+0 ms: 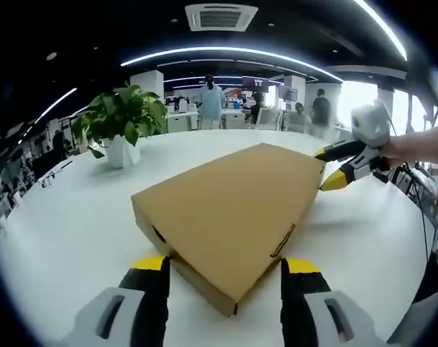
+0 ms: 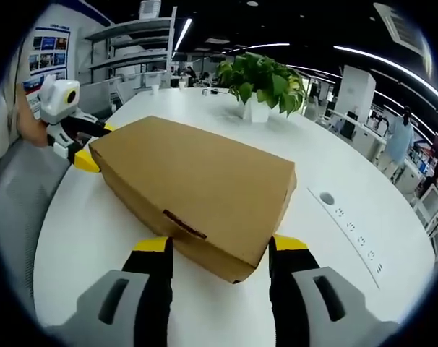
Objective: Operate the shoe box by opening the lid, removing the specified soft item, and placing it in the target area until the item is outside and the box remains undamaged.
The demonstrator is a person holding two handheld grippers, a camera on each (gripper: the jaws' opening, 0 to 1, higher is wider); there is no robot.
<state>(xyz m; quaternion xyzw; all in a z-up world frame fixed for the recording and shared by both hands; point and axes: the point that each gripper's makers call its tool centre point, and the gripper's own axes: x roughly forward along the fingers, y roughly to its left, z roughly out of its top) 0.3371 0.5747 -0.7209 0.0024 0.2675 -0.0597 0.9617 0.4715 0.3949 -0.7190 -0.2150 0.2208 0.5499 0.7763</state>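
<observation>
Two grippers are set at opposite corners of one closed shoe box (image 1: 230, 213), which lies flat on the white table (image 1: 67, 231). The lid is still down, so nothing soft can be seen yet.

In the left gripper view, the left gripper (image 1: 225, 266) is held wide apart, with the near corner of the shoe box poking in between the jaws. Nothing is squeezed. The long side of the box runs away from this gripper, up and to the right, and the right gripper (image 1: 333, 168) is seen at the far corner, its yellow tips right by the box edge and a little apart.

In the right gripper view, the same thing is seen from the other end. The right gripper is spread open around its own near corner, with nothing pinched.

A small slot (image 2: 183, 223) is seen on the box side close to the right gripper, so the lid is probably best lifted from there.

A potted plant (image 1: 122, 123) stands well apart.
</observation>
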